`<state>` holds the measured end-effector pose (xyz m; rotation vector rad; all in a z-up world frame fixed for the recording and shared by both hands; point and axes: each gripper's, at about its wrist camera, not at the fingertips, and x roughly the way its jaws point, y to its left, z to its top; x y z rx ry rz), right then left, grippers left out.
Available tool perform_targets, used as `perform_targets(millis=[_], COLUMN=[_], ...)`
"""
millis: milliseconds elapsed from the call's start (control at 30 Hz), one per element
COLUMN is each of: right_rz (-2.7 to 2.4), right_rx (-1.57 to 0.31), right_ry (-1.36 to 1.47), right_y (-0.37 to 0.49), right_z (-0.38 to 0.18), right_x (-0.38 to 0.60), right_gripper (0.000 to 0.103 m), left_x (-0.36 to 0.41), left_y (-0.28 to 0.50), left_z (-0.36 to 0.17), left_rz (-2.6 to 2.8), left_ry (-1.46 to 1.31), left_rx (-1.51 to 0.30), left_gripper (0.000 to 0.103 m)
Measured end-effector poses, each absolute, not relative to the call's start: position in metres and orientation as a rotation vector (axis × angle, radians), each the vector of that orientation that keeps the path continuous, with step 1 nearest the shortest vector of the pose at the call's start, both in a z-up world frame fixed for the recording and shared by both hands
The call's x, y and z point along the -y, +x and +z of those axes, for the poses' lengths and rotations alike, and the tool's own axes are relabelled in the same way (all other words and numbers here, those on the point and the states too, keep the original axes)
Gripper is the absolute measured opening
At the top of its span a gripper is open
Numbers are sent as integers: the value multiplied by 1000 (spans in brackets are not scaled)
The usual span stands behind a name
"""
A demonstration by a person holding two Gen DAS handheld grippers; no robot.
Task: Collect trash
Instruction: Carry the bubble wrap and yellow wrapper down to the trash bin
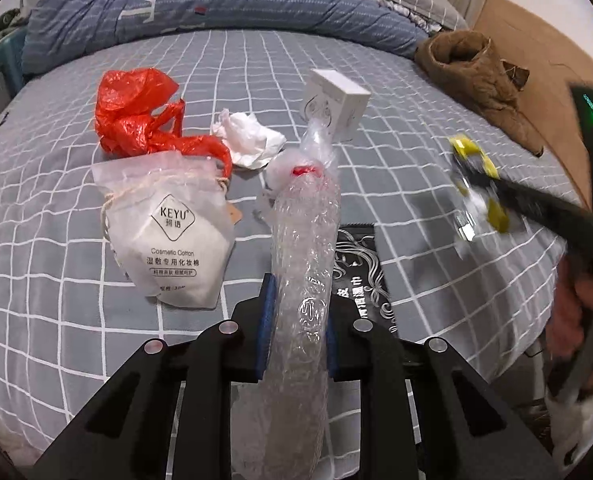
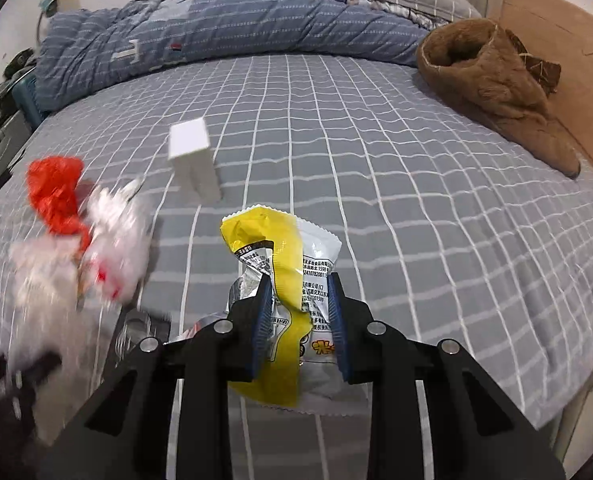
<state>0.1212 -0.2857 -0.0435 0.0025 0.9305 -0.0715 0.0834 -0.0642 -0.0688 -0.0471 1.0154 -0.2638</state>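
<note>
Here two grippers (image 1: 296, 316) (image 2: 300, 316) each clamp one wrapper (image 1: 304, 248) (image 2: 284, 280).

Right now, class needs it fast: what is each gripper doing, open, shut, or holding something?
Left gripper: shut on the bubble wrap roll.
Right gripper: shut on the yellow snack wrapper.

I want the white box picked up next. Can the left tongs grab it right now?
Probably not yet. The left tongs are already shut on the bubble wrap, so there is no room for the white box standing behind it.
</note>
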Motion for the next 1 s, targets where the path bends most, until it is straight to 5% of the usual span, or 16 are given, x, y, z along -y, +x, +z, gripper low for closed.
perform_targets(millis=[1000], right_rz=[21], right_rx=[-884], right_ry=[-25], right_y=[-7], right_z=[-35], right_x=[251], right_gripper=[26], left_x=[58], left_y=[-7], left_z=[-38], left_rz=[-149], left_ry=[-50], left_rx=[-934], left_gripper=[18])
